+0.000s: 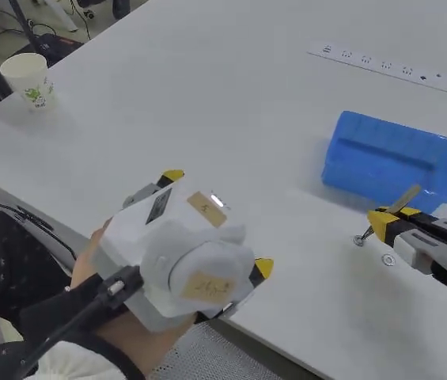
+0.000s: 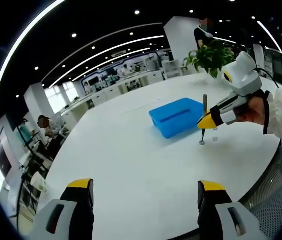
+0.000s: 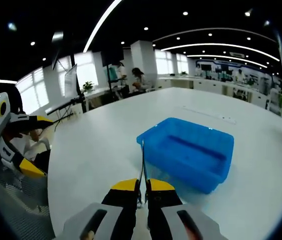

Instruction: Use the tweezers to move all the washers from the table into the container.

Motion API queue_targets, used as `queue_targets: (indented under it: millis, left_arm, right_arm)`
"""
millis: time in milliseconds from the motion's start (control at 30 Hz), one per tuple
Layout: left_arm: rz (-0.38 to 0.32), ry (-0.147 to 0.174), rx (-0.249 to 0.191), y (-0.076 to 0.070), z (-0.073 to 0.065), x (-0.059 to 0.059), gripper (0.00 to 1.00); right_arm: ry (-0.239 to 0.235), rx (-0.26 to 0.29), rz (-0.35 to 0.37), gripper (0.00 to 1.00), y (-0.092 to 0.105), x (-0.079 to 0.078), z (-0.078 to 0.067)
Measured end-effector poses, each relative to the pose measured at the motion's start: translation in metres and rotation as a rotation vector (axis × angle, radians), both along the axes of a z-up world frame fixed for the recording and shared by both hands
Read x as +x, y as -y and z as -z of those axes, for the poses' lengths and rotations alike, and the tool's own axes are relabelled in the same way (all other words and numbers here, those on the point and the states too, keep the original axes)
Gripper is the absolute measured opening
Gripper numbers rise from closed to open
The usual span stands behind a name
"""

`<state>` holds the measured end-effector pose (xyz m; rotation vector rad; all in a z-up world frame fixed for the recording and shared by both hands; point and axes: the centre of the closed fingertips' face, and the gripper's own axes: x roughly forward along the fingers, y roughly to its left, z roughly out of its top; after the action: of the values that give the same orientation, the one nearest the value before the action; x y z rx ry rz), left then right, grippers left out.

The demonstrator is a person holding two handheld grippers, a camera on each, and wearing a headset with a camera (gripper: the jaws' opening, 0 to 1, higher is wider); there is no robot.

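My right hand-held gripper [image 3: 143,186] is squeezed tight on the one pair of tweezers [image 3: 142,157]. The tip is down on the surface [image 1: 247,119], right at what looks like a washer [image 1: 359,240]. A second washer [image 1: 388,260] lies just beside it. Both are near the single blue container [image 1: 381,178]. My left hand-held gripper [image 2: 145,192] is spread wide with nothing in it.

Blue container [image 1: 389,158] upright; tweezers [image 1: 404,197] tilted beside it; washer [image 1: 388,260] flat nearby.
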<state>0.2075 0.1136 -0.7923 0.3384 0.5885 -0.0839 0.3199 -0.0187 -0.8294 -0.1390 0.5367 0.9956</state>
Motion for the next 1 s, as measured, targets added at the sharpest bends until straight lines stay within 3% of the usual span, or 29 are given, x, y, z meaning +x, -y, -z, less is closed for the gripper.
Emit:
queue_targets:
  millis: [367,700,933,1000]
  left_arm:
    - [0.001,-0.006,0.004,0.0,0.0014,-0.0001,0.87]
    - [-0.001,-0.008,0.007,-0.0003,0.0014,-0.0003,0.87]
    - [-0.002,-0.012,0.01,-0.0006,0.002,-0.0006,0.87]
    - [-0.003,-0.012,0.01,-0.0008,0.0019,-0.0006,0.87]
  right_arm:
    - [0.026,-0.019,-0.011,0.04,-0.0005,-0.0037,0.0001]
    - [0.074,-0.076,-0.048,0.04,-0.0032,-0.0084,0.0002]
    - [0.078,-0.111,-0.058,0.04,-0.003,-0.0085,0.0041]
    - [0.102,-0.098,-0.055,0.03,-0.0035,-0.0069,0.0014]
